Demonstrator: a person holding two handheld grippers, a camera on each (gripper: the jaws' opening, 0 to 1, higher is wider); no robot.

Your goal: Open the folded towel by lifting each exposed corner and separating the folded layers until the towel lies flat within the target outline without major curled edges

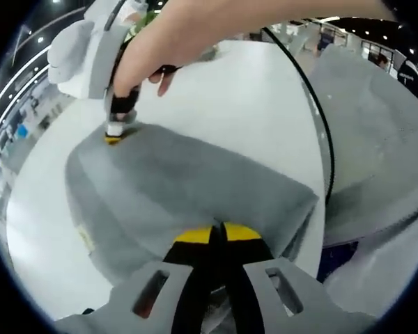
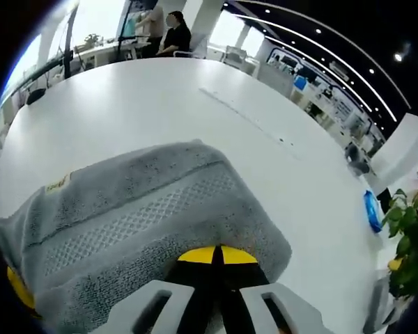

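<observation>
Where the left gripper view looks along its own jaws, we see the left tool [image 1: 219, 233] with its yellow-tipped jaws pressed together on the near edge of the grey towel [image 1: 188, 184], which lies folded on the white desk [image 1: 244, 97]. At the towel's far corner in that view, we see the right tool [image 1: 114, 136], held by a person's hand [image 1: 164, 42], its yellow tip down on the cloth; we cannot tell from here how its jaws stand. A black cable [image 1: 319, 125] curves down the right side, just beside a grey sleeve [image 1: 376, 139]. From the right gripper view, we see the right tool [image 2: 217, 256] with its yellow tips closed together on the towel [image 2: 139, 209] edge nearest the camera. The towel shows a woven band running across it and a small label [image 2: 56, 184] near its left fold. At the lower left edge, a bit of yellow from the left tool [image 2: 19, 287] touches the cloth. On the desk [image 2: 160, 97], well apart from the towel, we see a blue object [image 2: 373, 210] near a green plant [image 2: 407, 236], and people sit at the far side
</observation>
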